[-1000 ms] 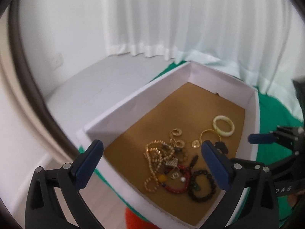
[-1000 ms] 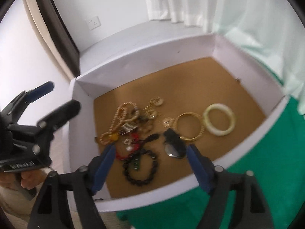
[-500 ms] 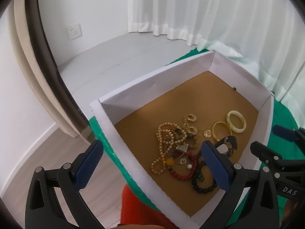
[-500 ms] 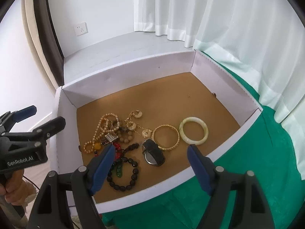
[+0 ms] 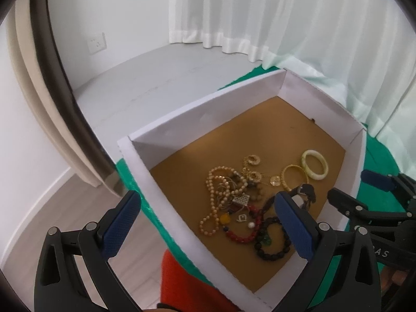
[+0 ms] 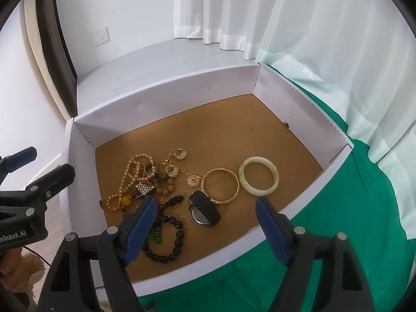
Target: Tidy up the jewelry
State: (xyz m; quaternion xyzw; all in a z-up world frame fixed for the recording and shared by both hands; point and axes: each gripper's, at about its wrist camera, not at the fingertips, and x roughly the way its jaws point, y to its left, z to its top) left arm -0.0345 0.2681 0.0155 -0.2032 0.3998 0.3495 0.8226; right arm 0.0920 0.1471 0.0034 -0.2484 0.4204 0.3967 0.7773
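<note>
A white cardboard box (image 6: pixel 166 109) with a brown floor holds the jewelry. Inside lie a pale jade bangle (image 6: pixel 257 159), a gold bangle (image 6: pixel 235 182), a black watch (image 6: pixel 205 206), a black bead bracelet (image 6: pixel 180 232), a pearl necklace (image 6: pixel 130 171) tangled with other pieces, and gold pendants (image 6: pixel 179 154). My right gripper (image 6: pixel 206 202) hovers open above the box's near side, over the watch, holding nothing. From the box's left corner my left gripper (image 5: pixel 208 205) also stands open and empty, above the necklace (image 5: pixel 212 189) and a red bead bracelet (image 5: pixel 239 238).
The box rests on a green cloth (image 6: pixel 364 208) over a grey platform (image 6: pixel 156 59). White curtains (image 6: pixel 286 13) hang behind and to the right. A wall socket (image 6: pixel 101 36) sits at the back left. A hand (image 6: pixel 10 273) grips the left tool's handle.
Both cameras have tilted up and drawn back a little, so more of the box, wall and socket shows. The jewelry lies where it was, and both grippers stay open.
</note>
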